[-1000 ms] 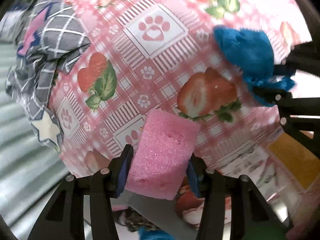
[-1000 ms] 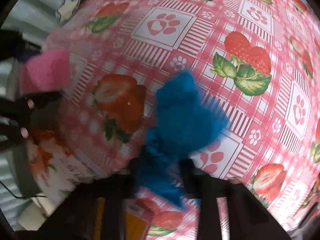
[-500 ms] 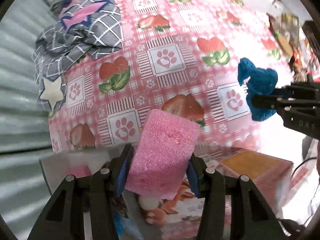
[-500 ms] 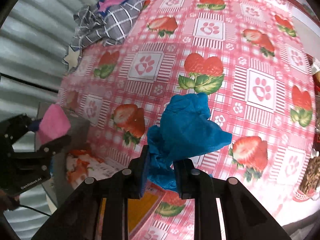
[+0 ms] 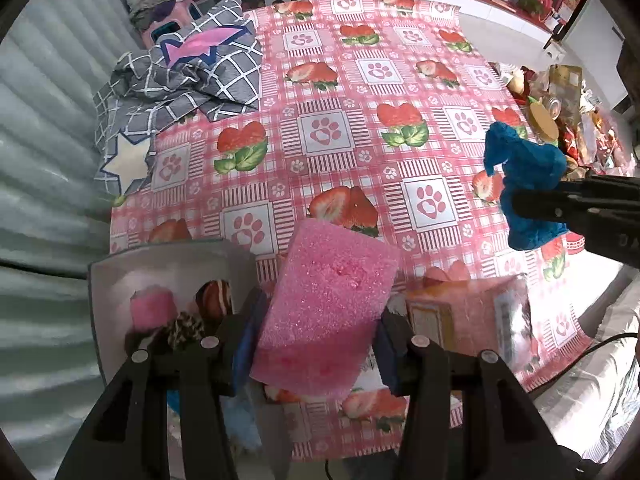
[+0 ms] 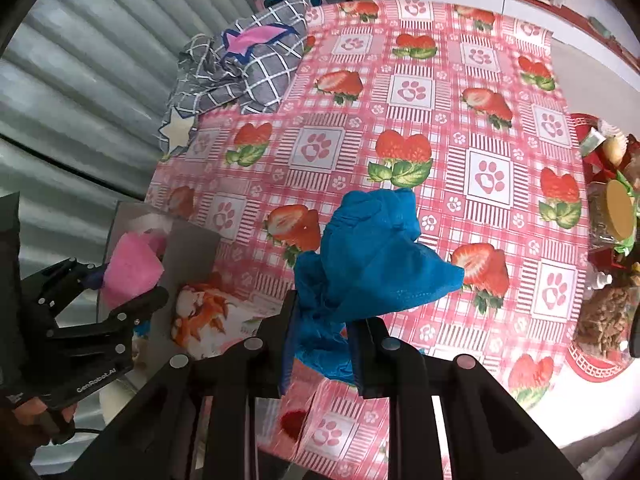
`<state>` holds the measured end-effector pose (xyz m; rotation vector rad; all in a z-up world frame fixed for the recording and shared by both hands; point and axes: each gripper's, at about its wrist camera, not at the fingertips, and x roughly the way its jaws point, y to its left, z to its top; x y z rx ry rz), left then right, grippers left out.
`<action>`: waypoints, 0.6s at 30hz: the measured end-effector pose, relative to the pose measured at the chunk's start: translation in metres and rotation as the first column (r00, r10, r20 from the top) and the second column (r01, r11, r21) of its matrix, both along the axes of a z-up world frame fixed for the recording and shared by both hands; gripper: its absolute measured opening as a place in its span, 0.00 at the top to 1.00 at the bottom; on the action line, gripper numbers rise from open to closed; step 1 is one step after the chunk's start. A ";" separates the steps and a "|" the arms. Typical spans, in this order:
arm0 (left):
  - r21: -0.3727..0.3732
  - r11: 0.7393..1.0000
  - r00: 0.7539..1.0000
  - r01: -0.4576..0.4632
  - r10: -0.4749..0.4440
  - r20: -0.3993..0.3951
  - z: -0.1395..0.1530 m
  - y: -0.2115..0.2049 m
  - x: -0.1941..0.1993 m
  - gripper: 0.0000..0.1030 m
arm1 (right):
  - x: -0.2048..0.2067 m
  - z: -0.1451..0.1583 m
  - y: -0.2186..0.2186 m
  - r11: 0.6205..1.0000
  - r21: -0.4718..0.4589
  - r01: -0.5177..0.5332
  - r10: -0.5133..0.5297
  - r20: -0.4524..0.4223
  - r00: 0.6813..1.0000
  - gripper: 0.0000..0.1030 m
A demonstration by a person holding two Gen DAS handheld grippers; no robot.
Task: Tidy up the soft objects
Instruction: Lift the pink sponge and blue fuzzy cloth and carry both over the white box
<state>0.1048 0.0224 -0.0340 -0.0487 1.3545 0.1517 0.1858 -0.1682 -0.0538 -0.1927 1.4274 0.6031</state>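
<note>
Both grippers now much higher above strawberry-print tablecloth [image 5: 352,128] than a second ago; whole table visible. Left gripper [image 5: 316,340] clamps pink sponge [image 5: 324,312], lifted clear of cloth, above grey bin [image 5: 160,256] at cloth's near-left edge. Right gripper [image 6: 322,346] pinched tight on blue cloth [image 6: 372,264], dangling over cloth's near edge. Grey checked blanket [image 5: 188,76] at cloth's far-left corner. Judgement: both soft items picked up, carry phase under way; bin likely destination.
</note>
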 end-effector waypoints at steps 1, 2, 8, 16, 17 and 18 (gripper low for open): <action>-0.002 1.000 1.000 -0.001 0.001 0.004 0.002 0.000 -0.004 0.48 | -0.005 0.004 0.000 1.000 -0.002 0.000 0.000 0.004 1.000 0.77; -0.003 1.000 1.000 -0.001 0.001 0.009 0.005 0.000 -0.008 0.48 | -0.009 0.009 0.000 1.000 -0.001 0.001 -0.001 0.009 1.000 0.77; -0.015 1.000 0.999 -0.010 0.010 0.031 0.015 0.002 -0.030 0.48 | -0.032 0.022 0.000 1.000 -0.012 0.003 -0.003 0.022 1.000 0.77; -0.035 0.999 0.998 -0.034 0.035 0.051 0.024 0.010 -0.055 0.48 | -0.061 0.035 0.003 1.000 -0.017 0.008 -0.008 0.024 1.000 0.77; -0.039 0.999 0.998 -0.037 0.039 0.052 0.025 0.012 -0.059 0.48 | -0.065 0.036 0.005 1.000 -0.018 0.005 -0.005 0.023 1.000 0.77; -0.040 0.998 0.998 -0.040 0.042 0.053 0.025 0.013 -0.062 0.48 | -0.068 0.038 0.006 1.000 -0.019 0.003 -0.003 0.024 1.000 0.77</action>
